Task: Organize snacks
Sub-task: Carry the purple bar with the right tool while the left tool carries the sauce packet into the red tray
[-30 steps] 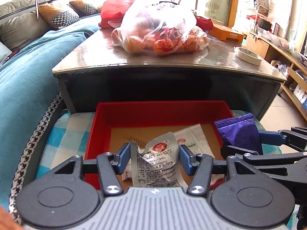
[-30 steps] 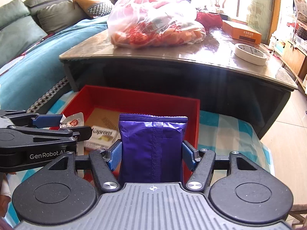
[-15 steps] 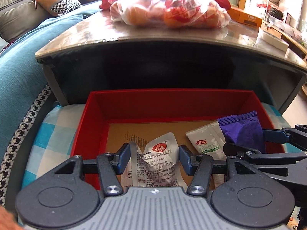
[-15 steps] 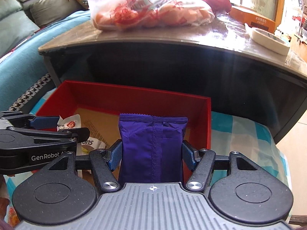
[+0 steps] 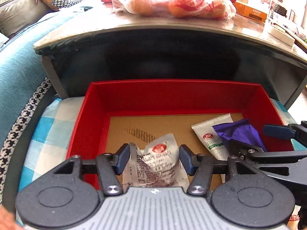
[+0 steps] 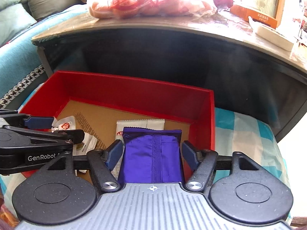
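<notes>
The purple snack packet (image 6: 152,156) lies at the six-o'clock edge of the right wrist view, low inside the red box (image 6: 134,94) near its right wall. The right gripper (image 6: 152,153) has just been opening: half a second ago its blue pads (image 6: 189,156) pressed the packet's sides, and now both stand clear of it, with a visible gap on each side. The packet is still between the jaws but no longer gripped; it appears to rest on the white sachet (image 6: 141,123) behind it and the cardboard floor.

The crumpled silver packet (image 5: 156,162) sits at six o'clock in the left wrist view, over the box floor near the front left corner. The left gripper (image 5: 153,161) has also just been opening, though less; its pads (image 5: 120,160) sit just beside the foil, and whether they still touch it cannot be told for certain.

Both views show the box larger and closer than a second ago, so both hands have come down into it. At twelve o'clock stands the table (image 5: 96,24) with a clear bag of orange-red snacks (image 5: 172,2).

Judgement: two snacks are being released into the box; withdrawal comes next, and the foil could snag on a pad.
</notes>
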Tool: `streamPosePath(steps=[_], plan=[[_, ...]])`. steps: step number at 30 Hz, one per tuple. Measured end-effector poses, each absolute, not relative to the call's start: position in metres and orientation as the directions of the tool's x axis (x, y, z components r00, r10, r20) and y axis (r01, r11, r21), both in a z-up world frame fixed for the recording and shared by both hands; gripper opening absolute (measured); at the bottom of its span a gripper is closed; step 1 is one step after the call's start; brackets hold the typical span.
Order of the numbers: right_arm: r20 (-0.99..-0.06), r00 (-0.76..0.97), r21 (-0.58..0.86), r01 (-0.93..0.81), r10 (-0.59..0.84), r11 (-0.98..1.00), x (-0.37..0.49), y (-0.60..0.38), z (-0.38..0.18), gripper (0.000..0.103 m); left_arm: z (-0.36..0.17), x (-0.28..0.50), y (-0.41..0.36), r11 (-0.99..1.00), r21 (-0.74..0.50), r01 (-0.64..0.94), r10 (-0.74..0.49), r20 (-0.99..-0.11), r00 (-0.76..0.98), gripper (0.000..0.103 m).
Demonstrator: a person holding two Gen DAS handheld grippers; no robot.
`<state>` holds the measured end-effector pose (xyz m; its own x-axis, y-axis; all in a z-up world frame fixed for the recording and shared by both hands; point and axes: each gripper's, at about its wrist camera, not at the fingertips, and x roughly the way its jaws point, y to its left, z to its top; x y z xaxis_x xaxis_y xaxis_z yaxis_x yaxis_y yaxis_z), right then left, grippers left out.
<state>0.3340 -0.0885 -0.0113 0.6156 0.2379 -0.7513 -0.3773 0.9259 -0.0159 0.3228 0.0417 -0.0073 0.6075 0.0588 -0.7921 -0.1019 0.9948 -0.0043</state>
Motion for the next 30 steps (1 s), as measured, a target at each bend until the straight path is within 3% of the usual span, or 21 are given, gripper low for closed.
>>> streamPosePath(steps=[30], plan=[[-0.725, 0.633, 0.009, -0.384, 0.27, 0.923, 0.276, -0.092, 0.029, 0.082, 0.041, 0.241, 0.071, 0.994, -0.058, -0.097, 0.016, -0.776, 0.63, 0.092]])
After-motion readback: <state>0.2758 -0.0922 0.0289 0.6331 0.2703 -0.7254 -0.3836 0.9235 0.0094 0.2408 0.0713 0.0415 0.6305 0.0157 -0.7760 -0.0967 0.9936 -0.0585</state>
